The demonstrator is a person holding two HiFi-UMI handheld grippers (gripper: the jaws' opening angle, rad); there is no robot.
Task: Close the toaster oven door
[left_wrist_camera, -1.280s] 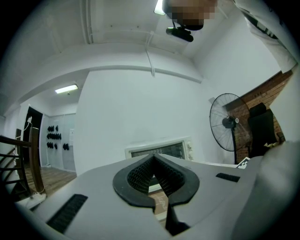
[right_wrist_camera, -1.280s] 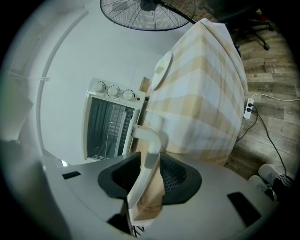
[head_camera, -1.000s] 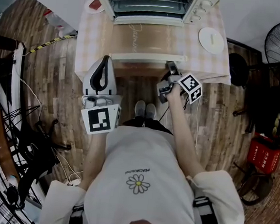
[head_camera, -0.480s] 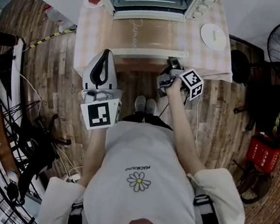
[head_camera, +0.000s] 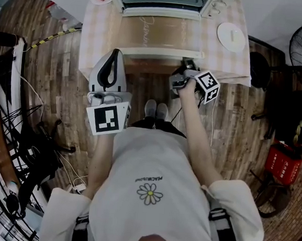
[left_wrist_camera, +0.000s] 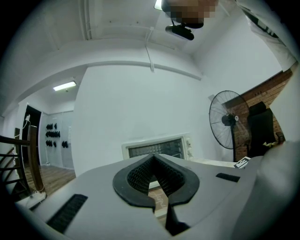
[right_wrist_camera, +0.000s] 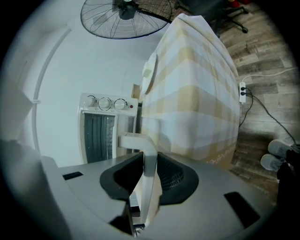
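door: toaster oven door [head_camera: 161, 33] flat open, handle [head_camera: 157, 53] at desk [head_camera: 95, 34] front edge | right tool [head_camera: 187, 66] clamps handle's right end | left tool [head_camera: 113, 61] closed, empty | risk: off-centre lift, handle may slip free
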